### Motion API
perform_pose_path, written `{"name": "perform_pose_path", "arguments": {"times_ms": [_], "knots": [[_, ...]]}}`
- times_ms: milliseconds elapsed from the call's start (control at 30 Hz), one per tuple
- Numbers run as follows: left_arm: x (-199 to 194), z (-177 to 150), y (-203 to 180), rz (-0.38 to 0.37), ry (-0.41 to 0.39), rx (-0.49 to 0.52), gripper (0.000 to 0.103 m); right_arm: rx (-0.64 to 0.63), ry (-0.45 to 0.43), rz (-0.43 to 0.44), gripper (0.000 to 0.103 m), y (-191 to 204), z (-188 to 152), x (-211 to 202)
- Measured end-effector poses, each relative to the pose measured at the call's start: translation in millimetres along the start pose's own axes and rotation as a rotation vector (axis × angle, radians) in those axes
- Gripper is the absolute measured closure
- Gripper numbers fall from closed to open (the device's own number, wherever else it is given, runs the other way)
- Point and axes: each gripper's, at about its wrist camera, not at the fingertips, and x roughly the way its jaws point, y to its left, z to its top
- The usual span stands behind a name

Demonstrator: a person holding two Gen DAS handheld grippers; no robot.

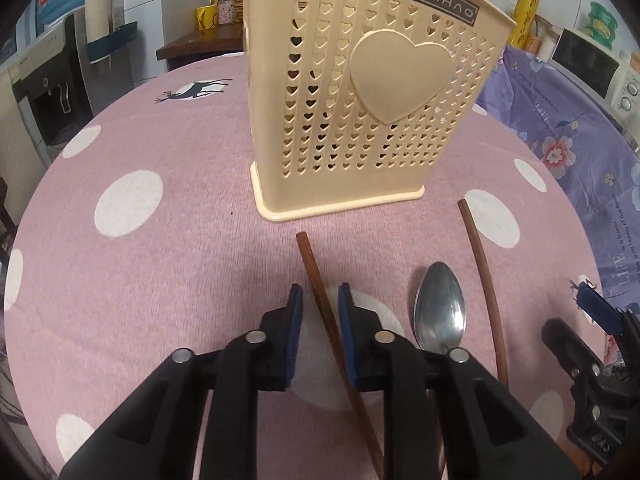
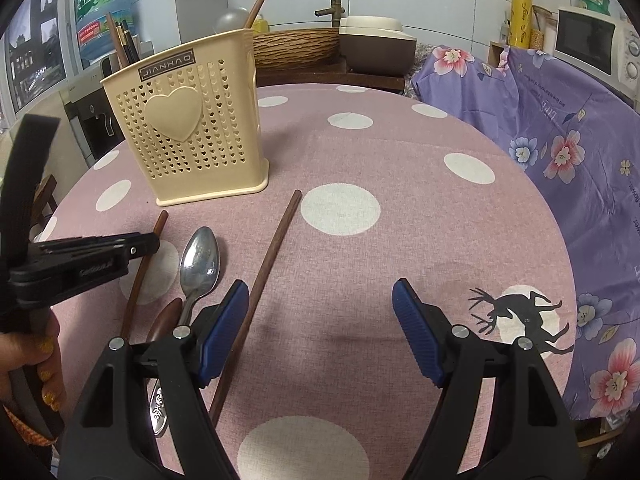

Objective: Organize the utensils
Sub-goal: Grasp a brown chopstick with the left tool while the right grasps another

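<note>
Utensil holder (image 1: 352, 92) upright on pink dotted tablecloth (image 1: 160, 272), two chopsticks and a spoon already standing inside.

Loose items, all lying flat on the near side of the holder: left chopstick (image 1: 320, 288), metal spoon (image 1: 440, 312) just beside it, right chopstick (image 1: 482, 276) beyond the spoon. Second, brown-handled item under the spoon in right wrist view; identity unclear.

Left gripper (image 1: 320, 300): jaws narrow, straddling the left chopstick, pads close on either side. Contact not confirmed; right pad near touching.

Right gripper (image 2: 320, 300): jaws wide, nothing held, hovering over bare cloth just right of the right chopstick (image 2: 272, 256).

Step in hand, by judgement: pickup of left chopstick. Next move: close fully, lift, tilt upright, lower into the holder's top opening. Risk: thin stick rolling or pivoting in the pads.
</note>
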Motion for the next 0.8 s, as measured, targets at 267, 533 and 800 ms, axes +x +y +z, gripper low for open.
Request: {"name": "perform_pose_path", "arguments": {"times_ms": [267,533,800], "knots": [[-0.5,1.6,3.5,-0.014,-0.006,-0.020,0.093,0.025,0.059,0.019,0.034,0.3,23.8,25.1],[-1.2,0.7,7.6,-0.030,-0.008,-0.035,0.093,0.046,0.169,0.034,0.055,12.8,44.4,68.1],[-0.3,1.5,10.2,-0.038,-0.009,-0.042,0.093,-0.002,0.176,-0.037,0.064,34.5,49.6,80.8]]}}
